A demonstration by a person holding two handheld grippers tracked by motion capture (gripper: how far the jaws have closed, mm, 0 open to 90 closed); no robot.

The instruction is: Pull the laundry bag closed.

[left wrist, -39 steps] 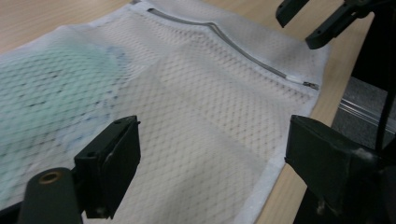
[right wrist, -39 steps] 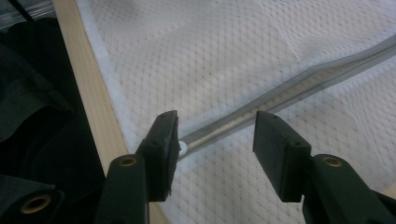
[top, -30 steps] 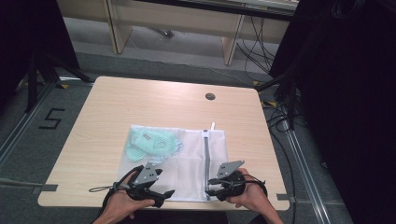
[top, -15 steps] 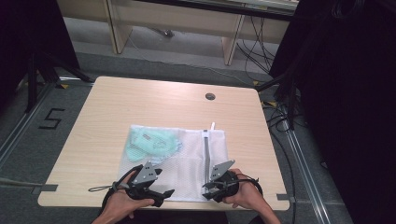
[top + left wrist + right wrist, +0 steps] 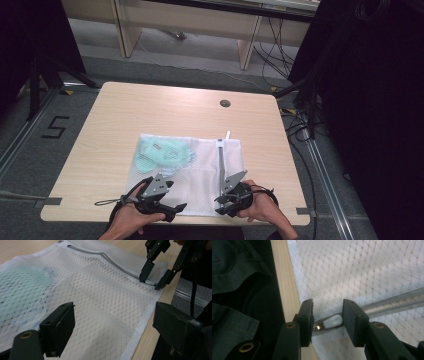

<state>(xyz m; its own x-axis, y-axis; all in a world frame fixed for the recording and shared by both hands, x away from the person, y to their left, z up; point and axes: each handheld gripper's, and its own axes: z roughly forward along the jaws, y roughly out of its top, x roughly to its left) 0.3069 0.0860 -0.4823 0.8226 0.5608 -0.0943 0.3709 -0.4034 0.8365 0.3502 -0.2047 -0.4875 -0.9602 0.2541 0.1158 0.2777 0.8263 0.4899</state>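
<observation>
Both grippers point(image 5: 176, 206) point(image 5: 223, 200) at mesh bag's point(image 5: 200, 172) near edge

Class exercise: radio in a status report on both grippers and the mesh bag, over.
Right gripper open, jaws astride the zipper pull, not yet clamped. Left gripper open, low over the mesh bag. Green item inside. Nothing blocking.

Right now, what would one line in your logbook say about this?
right gripper: open, jaws around zipper pull | left gripper: open over mesh bag | green item inside bag | table
</observation>
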